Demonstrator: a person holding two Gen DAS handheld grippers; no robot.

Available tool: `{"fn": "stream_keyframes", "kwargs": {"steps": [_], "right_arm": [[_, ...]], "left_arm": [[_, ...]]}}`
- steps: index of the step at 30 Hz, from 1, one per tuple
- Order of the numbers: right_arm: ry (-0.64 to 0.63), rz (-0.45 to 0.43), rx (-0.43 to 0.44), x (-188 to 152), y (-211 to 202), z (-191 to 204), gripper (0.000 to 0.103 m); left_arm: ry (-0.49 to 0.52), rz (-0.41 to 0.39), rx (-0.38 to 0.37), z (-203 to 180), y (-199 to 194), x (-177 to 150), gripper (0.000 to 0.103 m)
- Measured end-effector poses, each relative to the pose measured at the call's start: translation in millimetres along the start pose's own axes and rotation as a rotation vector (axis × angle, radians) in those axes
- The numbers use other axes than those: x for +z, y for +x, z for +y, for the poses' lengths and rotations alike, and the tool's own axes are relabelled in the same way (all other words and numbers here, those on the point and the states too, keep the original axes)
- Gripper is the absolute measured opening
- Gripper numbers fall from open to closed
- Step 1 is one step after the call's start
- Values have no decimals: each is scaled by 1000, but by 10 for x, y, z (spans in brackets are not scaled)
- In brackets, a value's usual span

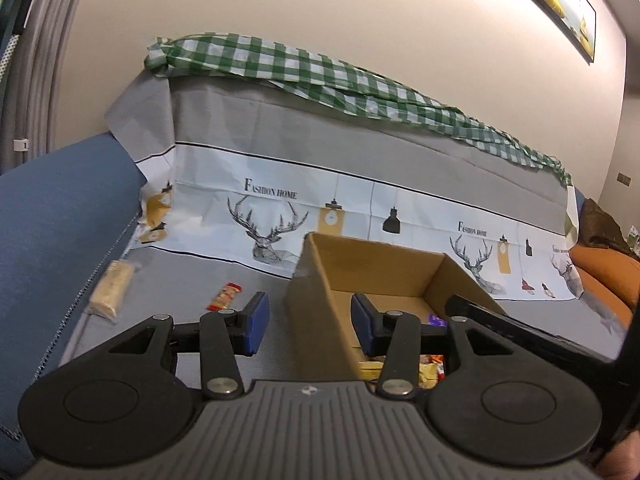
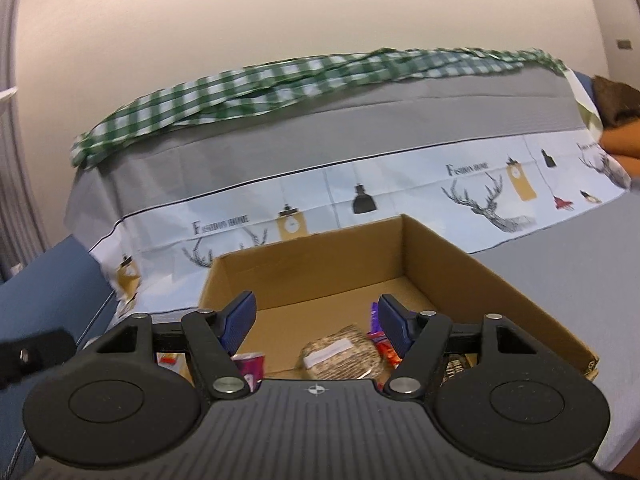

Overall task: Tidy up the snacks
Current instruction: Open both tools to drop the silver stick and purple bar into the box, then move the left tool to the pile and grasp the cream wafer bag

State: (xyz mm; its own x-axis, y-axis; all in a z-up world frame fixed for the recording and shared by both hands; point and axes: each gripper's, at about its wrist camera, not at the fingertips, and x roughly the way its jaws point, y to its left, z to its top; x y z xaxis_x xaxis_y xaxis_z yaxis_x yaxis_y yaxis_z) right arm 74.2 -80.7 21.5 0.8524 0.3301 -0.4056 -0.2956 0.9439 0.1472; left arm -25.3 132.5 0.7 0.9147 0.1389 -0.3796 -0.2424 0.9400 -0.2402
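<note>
Left gripper (image 1: 306, 322): jaws partly apart, empty, straddling the near-left wall of the cardboard box (image 1: 320, 280) at frame centre. Right gripper (image 2: 314, 320): jaws wide, empty, above the box interior. Wrapped snacks (image 2: 340, 354) lie inside, lower centre. Two snack packets (image 1: 110, 290) remain outside, left.

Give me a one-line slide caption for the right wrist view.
Open right gripper poised empty over a cardboard box holding several wrapped snacks.
</note>
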Motion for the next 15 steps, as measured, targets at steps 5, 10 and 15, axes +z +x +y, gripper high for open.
{"fn": "stream_keyframes", "kwargs": {"steps": [5,10,15], "right_arm": [[5,8,11,41,-94,79,69],[35,19,44,116,-156,152,53],[23,17,102,155,-209,292,35]], "left_arm": [[19,24,37,198,138,50,50],[82,22,135,326,420,264,49],[134,7,240,497,958,483,48]]}}
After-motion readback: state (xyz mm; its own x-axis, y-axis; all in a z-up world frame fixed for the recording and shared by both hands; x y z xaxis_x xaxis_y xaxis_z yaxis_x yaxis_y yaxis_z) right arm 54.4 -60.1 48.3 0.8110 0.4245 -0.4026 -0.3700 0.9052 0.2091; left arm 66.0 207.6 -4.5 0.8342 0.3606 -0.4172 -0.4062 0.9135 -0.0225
